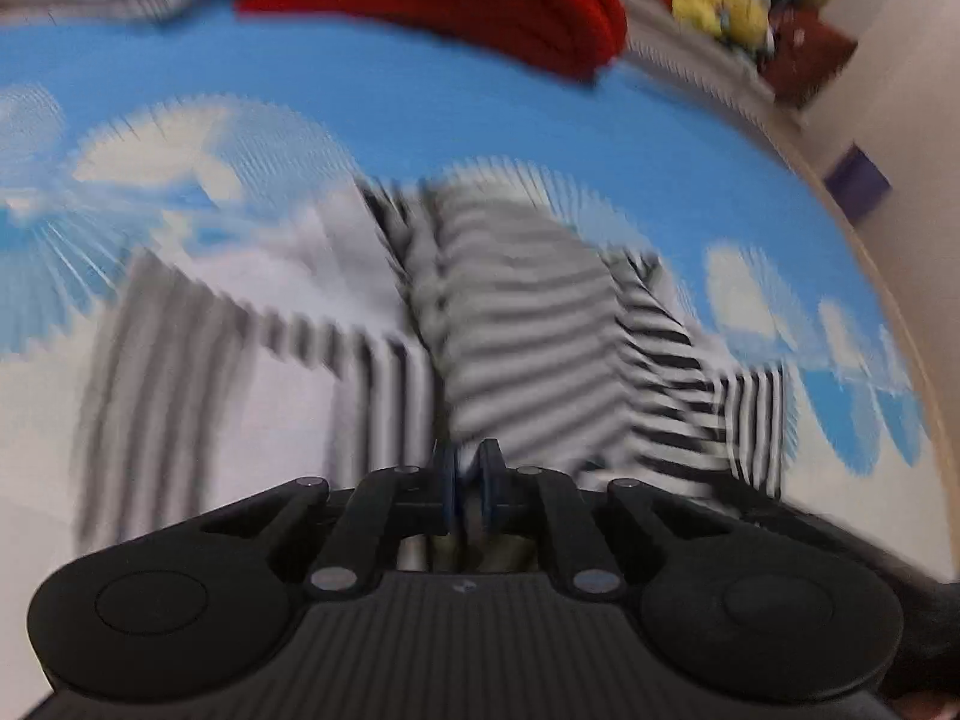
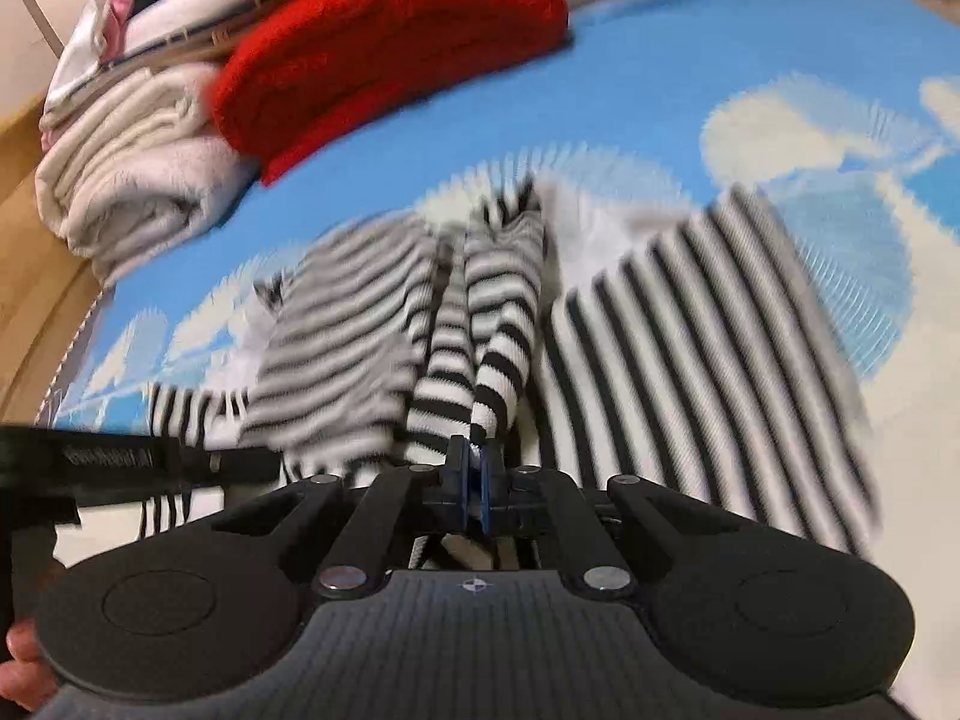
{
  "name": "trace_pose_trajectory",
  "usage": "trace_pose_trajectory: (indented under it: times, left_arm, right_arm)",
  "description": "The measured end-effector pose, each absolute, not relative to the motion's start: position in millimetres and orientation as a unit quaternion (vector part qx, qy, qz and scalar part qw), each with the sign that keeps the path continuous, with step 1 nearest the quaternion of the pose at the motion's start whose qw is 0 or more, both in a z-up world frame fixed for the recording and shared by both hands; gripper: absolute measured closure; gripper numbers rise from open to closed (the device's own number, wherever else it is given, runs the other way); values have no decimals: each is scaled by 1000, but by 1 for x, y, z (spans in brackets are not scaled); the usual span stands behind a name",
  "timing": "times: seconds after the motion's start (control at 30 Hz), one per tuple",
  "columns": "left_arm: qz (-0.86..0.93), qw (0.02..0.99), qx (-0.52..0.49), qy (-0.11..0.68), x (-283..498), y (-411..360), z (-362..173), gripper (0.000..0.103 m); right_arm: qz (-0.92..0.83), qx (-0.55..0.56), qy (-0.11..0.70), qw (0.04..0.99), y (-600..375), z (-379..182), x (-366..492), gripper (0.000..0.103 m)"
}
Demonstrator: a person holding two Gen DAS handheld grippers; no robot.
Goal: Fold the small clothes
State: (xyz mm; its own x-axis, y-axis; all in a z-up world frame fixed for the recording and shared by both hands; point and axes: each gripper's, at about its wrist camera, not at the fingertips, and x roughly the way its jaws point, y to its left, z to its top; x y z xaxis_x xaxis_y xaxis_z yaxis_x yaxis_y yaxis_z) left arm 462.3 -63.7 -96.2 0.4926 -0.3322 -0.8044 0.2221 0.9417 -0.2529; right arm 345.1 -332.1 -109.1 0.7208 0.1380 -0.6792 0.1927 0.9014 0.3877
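1. Spread across both views: a blue cloth with white clouds point(image 1: 420, 114), covering the surface; blurred in both.
2. Lying on it at mid-frame: a black-and-white striped garment point(image 1: 528, 324), bunched into a ridge running up from the jaws, with flatter striped panels at lower left in the left wrist view and at right in the right wrist view.
3. At the top of both frames: a folded red knit point(image 2: 384, 60), resting on the blue cloth, well apart from the striped garment.
4. Seen clearly only from the right wrist, upper left: a folded cream towel point(image 2: 132, 180) touching the red knit, more folded laundry behind it, and a fingertip at the lower left edge.
5. Seen only from the left wrist, upper right: yellow soft toys point(image 1: 720, 0) beyond the cloth's edge.
6. Left gripper point(image 1: 470, 480), bottom centre: jaws drawn nearly together, striped cloth rising right at the tips; blur hides whether fabric is pinched.
7. Right gripper point(image 2: 474, 474), bottom centre: jaws closed on a narrow striped fold, which hangs upward from the tips.
8. Visible from the right wrist, at left edge: part of the other tool's black body.
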Motion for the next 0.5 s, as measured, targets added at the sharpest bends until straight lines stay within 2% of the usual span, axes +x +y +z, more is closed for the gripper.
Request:
trace_pose_trajectory:
  times: [0.1, 0.2, 0.27, 0.33, 0.4, 0.43, 0.5]
  left_arm:
    - [-108, 877, -25, 468, 466, -46, -108, 94]
    - [-138, 848, -89, 504, 471, -31, -128, 92]
    - [-166, 840, -125, 502, 470, -30, -127, 80]
    - [-189, 838, -147, 491, 466, -36, -118, 42]
    - [-204, 840, -154, 478, 462, -47, -109, 22]
    - [-211, 843, -150, 471, 460, -55, -104, 20]
    - [-225, 845, -134, 466, 454, -65, -100, 20]
  right_arm:
    - [-62, 196, 347, 915, -346, -94, 333, 100]
    - [-47, 239, 401, 883, -356, -124, 341, 100]
    - [-35, 271, 424, 863, -354, -141, 342, 99]
    - [-42, 270, 416, 867, -352, -139, 340, 96]
    - [-45, 282, 409, 867, -354, -140, 339, 96]
    - [-48, 287, 409, 865, -355, -140, 339, 96]
    - [-60, 276, 411, 867, -359, -136, 335, 88]
